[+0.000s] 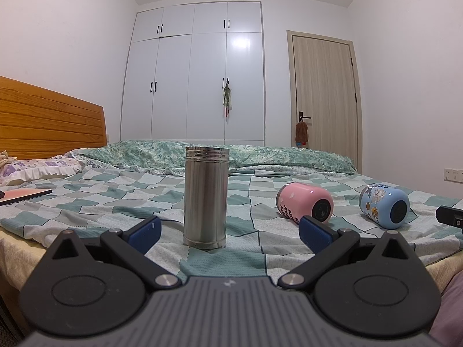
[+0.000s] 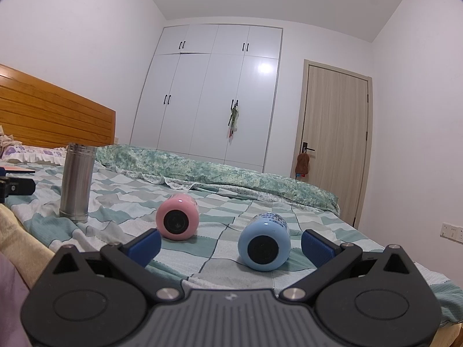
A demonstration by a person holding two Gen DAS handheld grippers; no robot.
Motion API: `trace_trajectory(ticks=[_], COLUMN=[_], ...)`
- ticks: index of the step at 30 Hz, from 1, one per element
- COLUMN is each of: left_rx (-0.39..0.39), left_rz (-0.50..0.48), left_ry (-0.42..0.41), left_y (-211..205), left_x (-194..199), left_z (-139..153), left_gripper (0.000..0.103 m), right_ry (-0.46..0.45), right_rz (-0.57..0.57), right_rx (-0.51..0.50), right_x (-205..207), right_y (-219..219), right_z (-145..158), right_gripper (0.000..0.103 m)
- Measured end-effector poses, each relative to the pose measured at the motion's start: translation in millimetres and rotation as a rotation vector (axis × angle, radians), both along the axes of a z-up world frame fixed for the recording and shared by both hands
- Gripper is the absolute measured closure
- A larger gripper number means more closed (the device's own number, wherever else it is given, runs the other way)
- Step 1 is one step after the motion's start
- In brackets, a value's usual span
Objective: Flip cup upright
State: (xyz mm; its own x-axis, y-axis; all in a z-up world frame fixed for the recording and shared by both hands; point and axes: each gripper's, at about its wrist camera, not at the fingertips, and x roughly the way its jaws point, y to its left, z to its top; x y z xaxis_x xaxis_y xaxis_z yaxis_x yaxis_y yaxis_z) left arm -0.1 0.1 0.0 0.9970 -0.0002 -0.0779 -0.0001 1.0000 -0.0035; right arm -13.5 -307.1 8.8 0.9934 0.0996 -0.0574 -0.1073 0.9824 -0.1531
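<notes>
Standing upright near the bed's (image 1: 86,202) front edge, your steel cup (image 1: 205,199) sits ahead of your left gripper (image 1: 228,231), fingers spread and empty. Further right along that edge, the pink cup (image 2: 177,217) and blue cup (image 2: 264,241) lie sideways before your right gripper (image 2: 231,244), likewise released.

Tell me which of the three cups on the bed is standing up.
The steel cup. It stands on end on the bedspread, while the pink cup and blue cup lie on their sides.
</notes>
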Motion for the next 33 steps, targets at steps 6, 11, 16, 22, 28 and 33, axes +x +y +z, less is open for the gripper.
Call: trace_trajectory(ticks=[6, 11, 16, 22, 28, 33], left_rx=[0.000, 0.000, 0.000, 0.000, 0.003, 0.037], left_rz=[0.000, 0.000, 0.000, 0.000, 0.000, -0.030], left_ry=[0.000, -0.001, -0.001, 0.000, 0.003, 0.030], left_y=[0.0, 0.1, 0.0, 0.0, -0.4, -6.5], left_x=[0.0, -0.2, -0.1, -0.1, 0.0, 3.9], left_z=[0.0, 0.0, 0.0, 0.0, 0.1, 5.1], left_gripper=[0.000, 0.000, 0.000, 0.000, 0.000, 0.000], right_ry=[0.000, 0.000, 0.001, 0.001, 0.004, 0.030], right_rz=[0.001, 0.001, 0.001, 0.001, 0.001, 0.006], right_rx=[0.000, 0.000, -0.001, -0.001, -0.002, 0.006], right_x=[0.2, 0.3, 0.3, 0.6, 1.0, 3.2], right_y=[0.1, 0.3, 0.4, 0.7, 0.8, -1.9], right_z=[0.1, 0.1, 0.0, 0.0, 0.5, -0.2], right_gripper=[0.000, 0.000, 0.000, 0.000, 0.000, 0.000])
